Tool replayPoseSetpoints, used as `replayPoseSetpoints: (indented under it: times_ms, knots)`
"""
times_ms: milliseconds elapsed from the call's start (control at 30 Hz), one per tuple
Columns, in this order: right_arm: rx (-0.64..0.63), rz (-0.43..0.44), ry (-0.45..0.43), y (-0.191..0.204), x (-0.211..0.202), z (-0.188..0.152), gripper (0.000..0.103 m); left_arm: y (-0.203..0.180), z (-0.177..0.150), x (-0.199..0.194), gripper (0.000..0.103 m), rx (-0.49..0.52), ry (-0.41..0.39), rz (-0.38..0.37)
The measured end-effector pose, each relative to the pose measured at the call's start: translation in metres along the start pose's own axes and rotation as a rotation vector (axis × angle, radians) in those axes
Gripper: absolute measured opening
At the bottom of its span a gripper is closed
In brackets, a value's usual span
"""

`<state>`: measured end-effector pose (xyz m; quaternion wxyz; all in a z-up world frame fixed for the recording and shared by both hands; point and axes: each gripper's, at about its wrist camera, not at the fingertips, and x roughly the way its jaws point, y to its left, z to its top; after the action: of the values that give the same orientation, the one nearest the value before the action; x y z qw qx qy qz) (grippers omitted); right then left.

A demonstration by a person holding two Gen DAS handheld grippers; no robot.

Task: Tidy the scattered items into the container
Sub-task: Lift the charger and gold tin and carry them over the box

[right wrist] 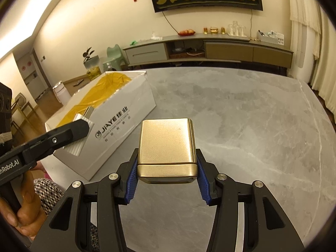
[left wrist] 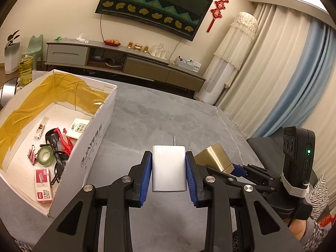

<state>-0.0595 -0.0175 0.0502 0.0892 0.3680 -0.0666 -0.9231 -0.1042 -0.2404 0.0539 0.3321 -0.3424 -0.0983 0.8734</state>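
Observation:
My left gripper (left wrist: 169, 170) is shut on a white plug charger (left wrist: 169, 168), prongs pointing away, held above the grey table just right of the white cardboard box (left wrist: 92, 149). In the right wrist view the same gripper (right wrist: 84, 130) shows at the left with the charger (right wrist: 82, 136) at the box's near corner. My right gripper (right wrist: 167, 168) is shut on a gold tin (right wrist: 167, 147), held over the table to the right of the box (right wrist: 117, 126). That tin (left wrist: 214, 157) also appears beside the charger in the left wrist view.
The box, lined with yellow tape, holds a green tape roll (left wrist: 45, 156), a red staple box (left wrist: 43, 184), a pink binder clip (left wrist: 31, 153), black-and-red glasses (left wrist: 56, 140) and a small packet (left wrist: 78, 127). The grey marble table (right wrist: 252, 136) spreads right of the box. A hand (right wrist: 25, 216) grips the left handle.

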Motion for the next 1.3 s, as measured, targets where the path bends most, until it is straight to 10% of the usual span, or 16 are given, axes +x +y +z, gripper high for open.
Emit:
replayPoseSetpoints:
  times_ms: [1300]
  knots:
    - [-0.104, 0.115, -0.139, 0.066, -0.03, 0.067, 0.051, 0.025, 0.034, -0.088, 0.032, -0.075, -0.163, 0.024]
